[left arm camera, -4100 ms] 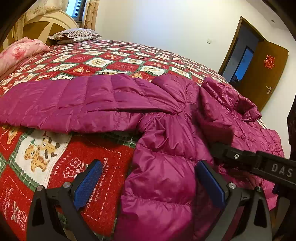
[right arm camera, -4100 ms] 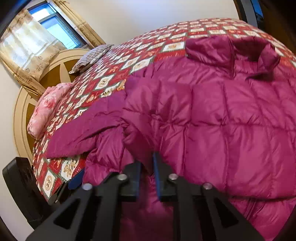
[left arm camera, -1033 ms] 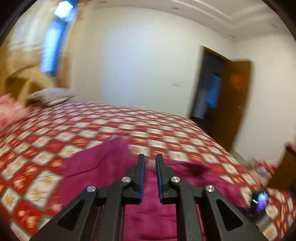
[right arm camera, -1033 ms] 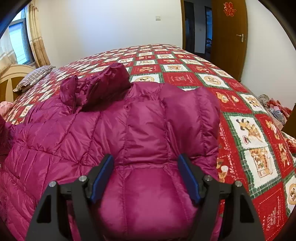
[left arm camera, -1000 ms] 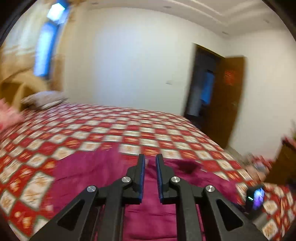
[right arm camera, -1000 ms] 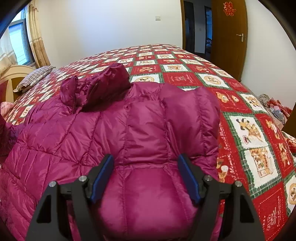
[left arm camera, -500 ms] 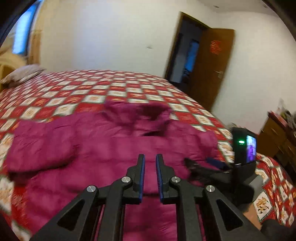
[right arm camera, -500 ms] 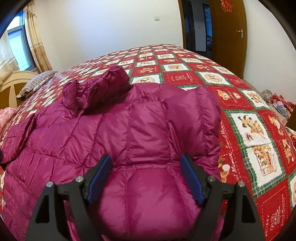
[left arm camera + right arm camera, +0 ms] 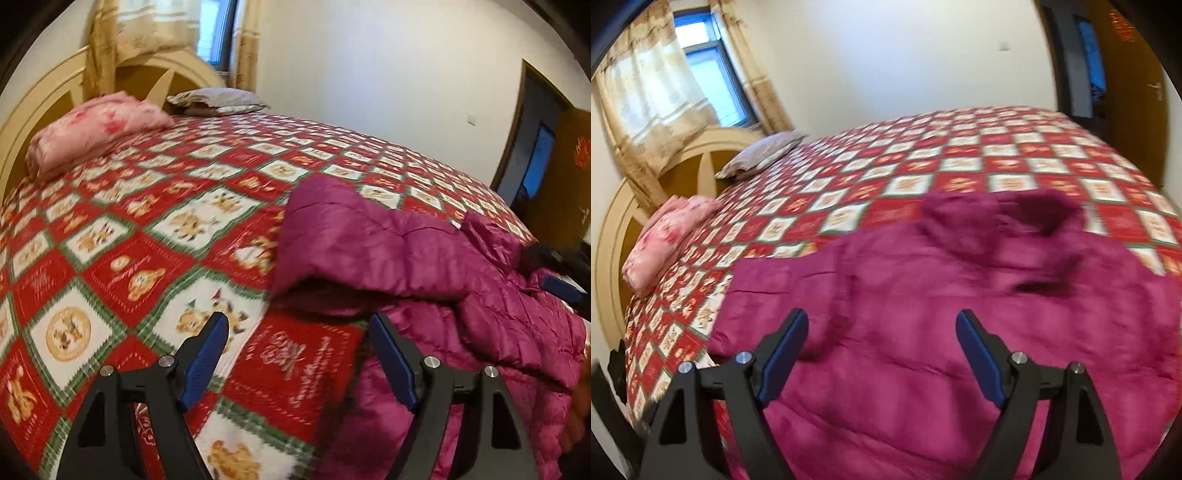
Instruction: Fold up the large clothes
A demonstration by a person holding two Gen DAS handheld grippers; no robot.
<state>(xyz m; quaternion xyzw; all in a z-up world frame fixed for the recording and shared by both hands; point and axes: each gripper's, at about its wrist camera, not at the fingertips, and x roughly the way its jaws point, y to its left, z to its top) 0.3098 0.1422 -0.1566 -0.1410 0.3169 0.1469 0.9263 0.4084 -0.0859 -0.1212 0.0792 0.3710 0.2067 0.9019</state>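
Note:
A magenta quilted down jacket (image 9: 424,258) lies on the bed with its left sleeve folded in over the body. It fills the near half of the right wrist view (image 9: 942,314), its hood at the far side. My left gripper (image 9: 299,347) is open and empty, above the quilt just left of the jacket's folded edge. My right gripper (image 9: 882,339) is open and empty above the jacket's body. Part of the right gripper (image 9: 561,280) shows at the right edge of the left wrist view.
The bed carries a red, white and green checked quilt (image 9: 129,240). A pink folded blanket (image 9: 92,129) and a grey striped pillow (image 9: 218,99) lie by the wooden headboard (image 9: 683,166). A curtained window (image 9: 701,74) and an open door (image 9: 539,155) are behind.
My left gripper was shut on the sleeve and carried it over the jacket; it is now open and has pulled back left. The right gripper stayed open and swung left.

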